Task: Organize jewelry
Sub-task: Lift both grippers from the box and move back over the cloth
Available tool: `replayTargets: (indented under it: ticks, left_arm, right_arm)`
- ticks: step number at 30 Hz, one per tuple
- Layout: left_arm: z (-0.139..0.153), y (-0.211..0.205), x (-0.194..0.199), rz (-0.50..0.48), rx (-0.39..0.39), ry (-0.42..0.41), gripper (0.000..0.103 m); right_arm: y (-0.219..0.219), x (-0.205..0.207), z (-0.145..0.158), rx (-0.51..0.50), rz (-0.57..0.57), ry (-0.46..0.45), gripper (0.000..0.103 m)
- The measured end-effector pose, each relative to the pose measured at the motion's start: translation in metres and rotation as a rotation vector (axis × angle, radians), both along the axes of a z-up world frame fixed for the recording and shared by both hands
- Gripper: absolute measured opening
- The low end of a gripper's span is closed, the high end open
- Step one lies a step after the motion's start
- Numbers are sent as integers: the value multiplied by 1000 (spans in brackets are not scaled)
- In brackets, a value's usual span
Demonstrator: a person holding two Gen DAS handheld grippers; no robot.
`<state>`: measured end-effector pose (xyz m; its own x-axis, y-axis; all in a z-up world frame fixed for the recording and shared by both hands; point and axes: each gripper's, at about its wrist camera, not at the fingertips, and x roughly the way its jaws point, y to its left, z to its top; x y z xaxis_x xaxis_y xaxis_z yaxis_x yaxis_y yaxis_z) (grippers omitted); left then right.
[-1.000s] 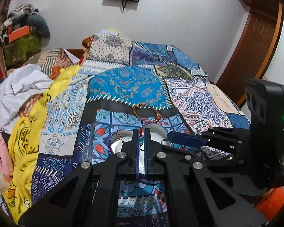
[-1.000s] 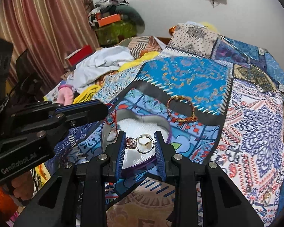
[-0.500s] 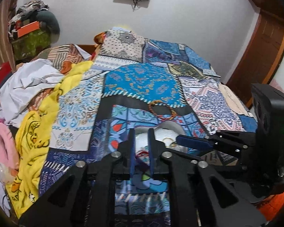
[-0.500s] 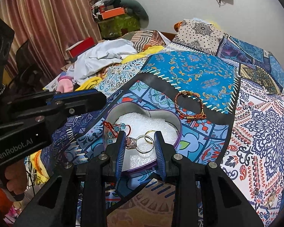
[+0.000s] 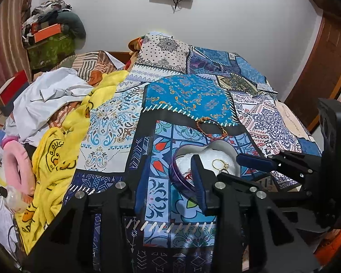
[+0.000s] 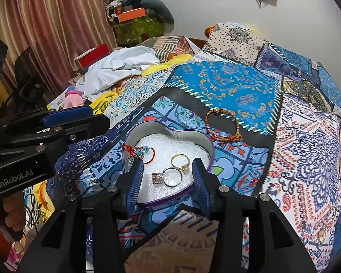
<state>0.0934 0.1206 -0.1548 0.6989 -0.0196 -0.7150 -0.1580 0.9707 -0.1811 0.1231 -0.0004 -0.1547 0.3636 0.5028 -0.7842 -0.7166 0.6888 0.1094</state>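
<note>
A heart-shaped purple tin (image 6: 208, 144) (image 5: 175, 170) with white foam lining sits on the patchwork bedspread. Inside lie a red thread bracelet with teal beads (image 6: 139, 152), a gold ring (image 6: 180, 161) and a silver ring with a square stone (image 6: 168, 177). A red-orange braided bracelet (image 6: 222, 125) (image 5: 210, 128) lies on the spread just beyond the tin. My left gripper (image 5: 170, 177) is open and empty, above the tin's left rim. My right gripper (image 6: 167, 177) is open and empty, its fingers either side of the tin's near part.
The patchwork bedspread (image 5: 188, 97) covers the bed. A yellow blanket (image 5: 56, 154), white cloth (image 5: 50, 95) and pink item (image 5: 13, 163) pile at the left. Boxes and bags (image 6: 134, 20) stand by the curtain. A wooden door (image 5: 325, 63) is at right.
My left gripper opened, left the red thread bracelet in the tin and drew back to the left. My right gripper backed off slightly, still open over the rings.
</note>
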Motion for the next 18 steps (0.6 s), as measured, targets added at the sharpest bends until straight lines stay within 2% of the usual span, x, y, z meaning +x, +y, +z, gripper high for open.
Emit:
replayTargets:
  ticks: [9, 18]
  left_arm:
    - [22, -22, -1, -33, 29, -39, 40]
    - [43, -70, 8, -115, 50, -82, 45]
  right_arm:
    - [-35, 2, 30, 59, -82, -54, 41]
    - [-99, 1, 63, 100, -214, -142, 41]
